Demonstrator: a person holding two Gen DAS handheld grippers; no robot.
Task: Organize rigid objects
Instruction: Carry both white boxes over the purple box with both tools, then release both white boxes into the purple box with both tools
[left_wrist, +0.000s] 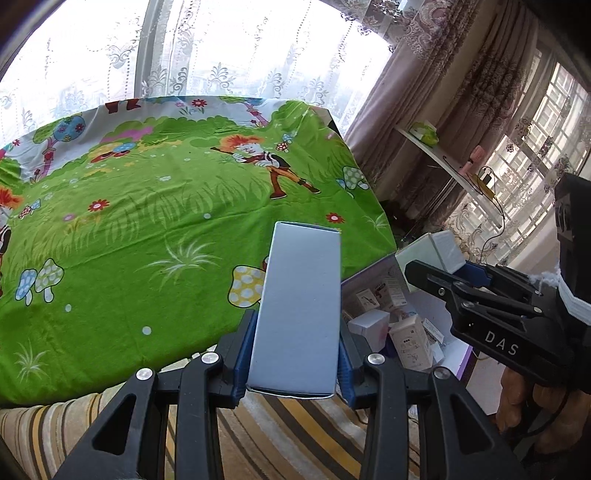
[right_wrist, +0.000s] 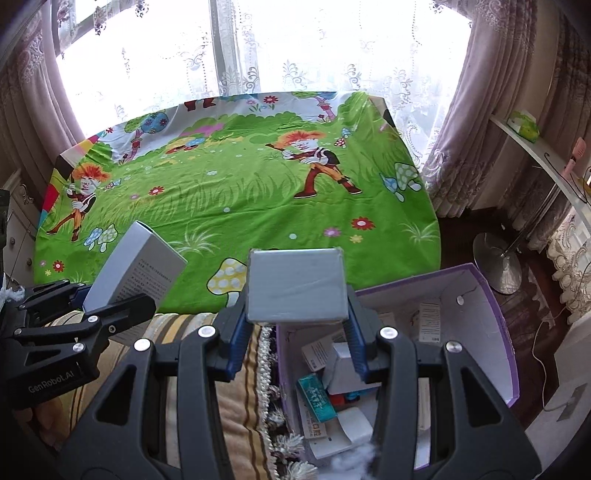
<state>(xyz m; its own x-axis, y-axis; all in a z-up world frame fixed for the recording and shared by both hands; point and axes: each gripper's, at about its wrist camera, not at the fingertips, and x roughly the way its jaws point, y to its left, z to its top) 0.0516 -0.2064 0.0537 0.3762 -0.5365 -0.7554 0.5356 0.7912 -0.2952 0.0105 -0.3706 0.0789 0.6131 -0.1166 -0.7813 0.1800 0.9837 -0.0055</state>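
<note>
My left gripper is shut on a tall pale blue-grey box, held upright above the near edge of the table; the same box shows in the right wrist view with small print on its side. My right gripper is shut on a squat grey box and holds it above the left edge of an open purple carton. The right gripper also shows in the left wrist view, holding its whitish box over the carton. The carton holds several small white and teal boxes.
A table under a green cartoon cloth fills the middle. A striped sofa or cushion lies below both grippers. A white shelf with small items and a lamp base stand at the right. Lace curtains hang behind.
</note>
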